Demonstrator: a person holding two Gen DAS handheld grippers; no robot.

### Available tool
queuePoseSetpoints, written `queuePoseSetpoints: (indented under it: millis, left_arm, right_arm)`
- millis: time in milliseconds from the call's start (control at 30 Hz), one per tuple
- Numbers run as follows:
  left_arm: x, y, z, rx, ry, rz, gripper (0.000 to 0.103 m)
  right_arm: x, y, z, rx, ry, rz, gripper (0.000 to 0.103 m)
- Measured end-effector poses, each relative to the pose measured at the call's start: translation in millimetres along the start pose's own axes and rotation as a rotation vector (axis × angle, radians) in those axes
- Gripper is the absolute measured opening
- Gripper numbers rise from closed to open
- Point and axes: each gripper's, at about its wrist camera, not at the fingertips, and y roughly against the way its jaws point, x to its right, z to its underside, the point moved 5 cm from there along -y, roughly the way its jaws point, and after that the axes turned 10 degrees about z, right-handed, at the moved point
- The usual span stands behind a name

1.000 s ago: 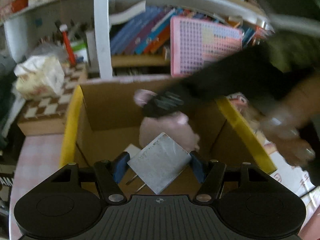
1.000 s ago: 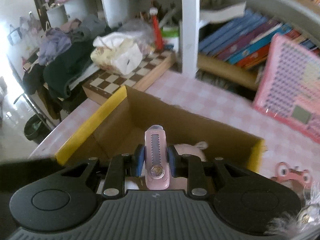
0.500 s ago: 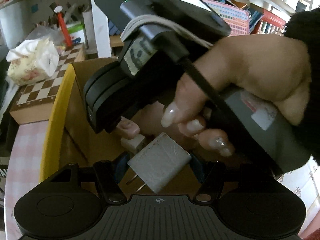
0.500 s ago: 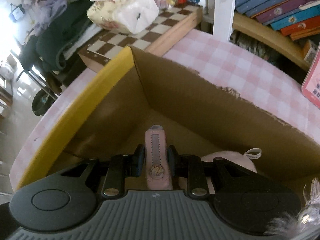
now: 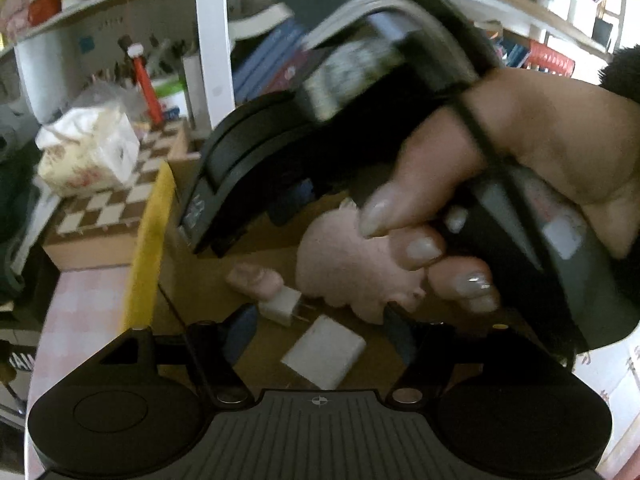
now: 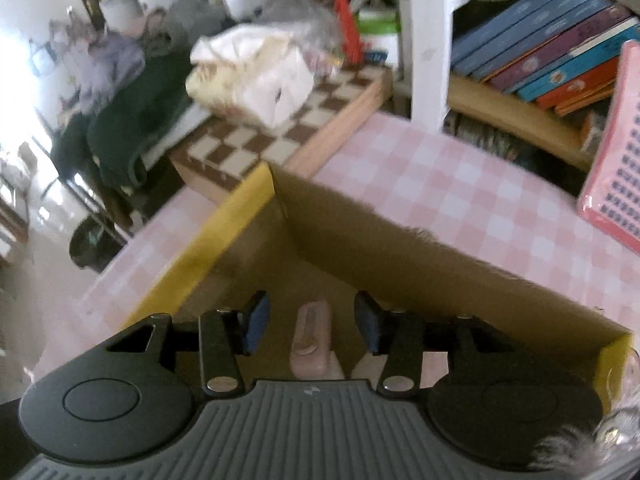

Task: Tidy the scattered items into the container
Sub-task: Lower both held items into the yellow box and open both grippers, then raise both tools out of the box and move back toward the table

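A cardboard box with yellow-taped rims (image 5: 148,240) (image 6: 240,220) stands on the pink checked table. My left gripper (image 5: 320,332) is open above it; the white charger block (image 5: 324,352) lies loose on the box floor below. A smaller white plug (image 5: 282,304), a pink plush toy (image 5: 352,264) and a pink clip (image 5: 254,278) also lie inside. My right gripper (image 6: 312,320) is open over the box; the pink clip (image 6: 311,336) lies below between its fingers. In the left wrist view the right gripper's body and the hand holding it (image 5: 500,168) fill the upper right.
A chessboard box (image 6: 288,136) with a tissue pack (image 6: 256,76) on it stands left of the box. A white shelf post (image 6: 432,40) and a row of books (image 6: 560,64) are behind. A pink board (image 6: 616,160) leans at the right.
Both grippers have opened. The white charger block has dropped from the left gripper and the pink clip from the right gripper onto the box floor. The right gripper has risen slightly.
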Motion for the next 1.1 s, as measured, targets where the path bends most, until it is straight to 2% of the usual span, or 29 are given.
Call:
queuePoseSetpoints:
  millis: [200, 400, 567, 800, 1000, 1100]
  left_arm:
    - [7, 36, -9, 0.096, -0.027, -0.011, 0.076]
    - [21, 88, 0, 0.173, -0.046, -0.013, 0.077]
    - [28, 130, 19, 0.223, -0.032, -0.027, 0.081]
    - [41, 168, 52, 0.233, -0.007, -0.024, 0.081]
    - [53, 181, 82, 0.215, -0.018, -0.031, 0.081]
    - [59, 181, 97, 0.199, -0.021, -0.047, 0.081]
  right_arm:
    - [1, 60, 3, 0.102, -0.021, 0.013, 0.045]
    - [3, 132, 19, 0.221, -0.063, 0.033, 0.045]
    - [8, 180, 59, 0.261, -0.101, 0.058, 0.045]
    - [12, 219, 129, 0.274, -0.146, 0.155, 0.045]
    - [-4, 239, 195, 0.289, -0.116, 0.258, 0.045]
    - [-11, 237, 225, 0.259, -0.165, 0.262, 0.045]
